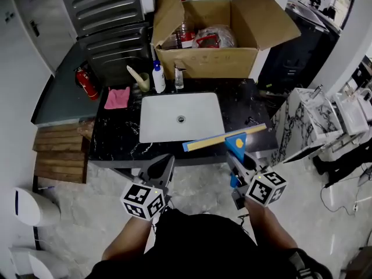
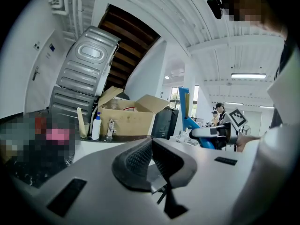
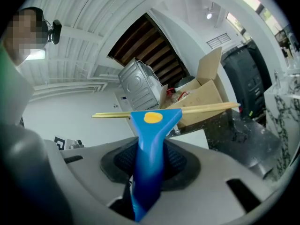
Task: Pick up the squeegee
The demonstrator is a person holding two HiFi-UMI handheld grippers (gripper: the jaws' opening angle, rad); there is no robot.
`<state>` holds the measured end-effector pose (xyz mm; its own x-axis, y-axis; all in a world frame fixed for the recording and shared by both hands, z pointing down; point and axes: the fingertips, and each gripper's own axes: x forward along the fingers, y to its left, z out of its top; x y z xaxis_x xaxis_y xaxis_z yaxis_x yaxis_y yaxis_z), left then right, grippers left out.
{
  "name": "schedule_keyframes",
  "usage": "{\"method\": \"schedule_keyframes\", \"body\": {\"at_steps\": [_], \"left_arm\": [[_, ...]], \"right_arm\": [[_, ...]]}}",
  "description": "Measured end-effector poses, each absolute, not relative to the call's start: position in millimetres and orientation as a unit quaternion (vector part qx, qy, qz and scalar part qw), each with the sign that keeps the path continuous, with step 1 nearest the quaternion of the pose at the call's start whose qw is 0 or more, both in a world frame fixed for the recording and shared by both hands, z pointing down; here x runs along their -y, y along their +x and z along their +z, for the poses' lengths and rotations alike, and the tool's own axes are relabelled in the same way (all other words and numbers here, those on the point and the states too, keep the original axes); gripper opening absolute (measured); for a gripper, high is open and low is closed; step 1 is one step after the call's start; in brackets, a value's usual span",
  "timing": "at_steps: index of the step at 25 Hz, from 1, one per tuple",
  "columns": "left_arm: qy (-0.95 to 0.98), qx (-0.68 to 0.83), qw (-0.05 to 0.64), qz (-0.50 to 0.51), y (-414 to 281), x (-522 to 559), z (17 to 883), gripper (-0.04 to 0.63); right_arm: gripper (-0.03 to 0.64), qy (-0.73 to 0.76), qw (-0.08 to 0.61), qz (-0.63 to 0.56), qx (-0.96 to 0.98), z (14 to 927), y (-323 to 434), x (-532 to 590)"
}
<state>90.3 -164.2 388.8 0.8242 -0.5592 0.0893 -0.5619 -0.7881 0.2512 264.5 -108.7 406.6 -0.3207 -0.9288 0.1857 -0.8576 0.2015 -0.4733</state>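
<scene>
The blue-handled squeegee (image 3: 149, 139) is clamped by its handle between the right gripper's (image 1: 238, 163) fingers. Its yellow blade hangs in the air just in front of the sink's (image 1: 157, 127) right corner, above the bench (image 1: 116, 138) edge. The left gripper (image 2: 150, 146) hovers in front of the sink's left corner, fingers together and empty.

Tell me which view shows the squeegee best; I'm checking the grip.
The right gripper view: the squeegee handle sits clamped in the right claw, close up. The head view shows the whole blade, small; the left gripper view only a distant blue-yellow sliver.
</scene>
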Motion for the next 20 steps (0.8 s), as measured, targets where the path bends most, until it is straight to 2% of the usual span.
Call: {"method": "schedule_keyframes", "body": {"at_steps": [10, 17, 20], "left_arm": [[0.937, 0.330, 0.114, 0.021, 107.6, 109.0, 390.1, 0.017], [0.935, 0.331, 0.125, 0.029, 115.5, 94.1, 396.8, 0.016], [0.940, 0.317, 0.118, 0.030, 119.9, 97.0, 391.0, 0.017]], "right_arm": [[0.117, -0.571, 0.063, -0.263, -0.775, 424.6, 300.4, 59.0], [0.117, -0.558, 0.072, -0.272, -0.780, 427.0, 303.6, 47.7], [0.117, -0.559, 0.056, -0.276, -0.780, 431.4, 299.5, 47.3]]}}
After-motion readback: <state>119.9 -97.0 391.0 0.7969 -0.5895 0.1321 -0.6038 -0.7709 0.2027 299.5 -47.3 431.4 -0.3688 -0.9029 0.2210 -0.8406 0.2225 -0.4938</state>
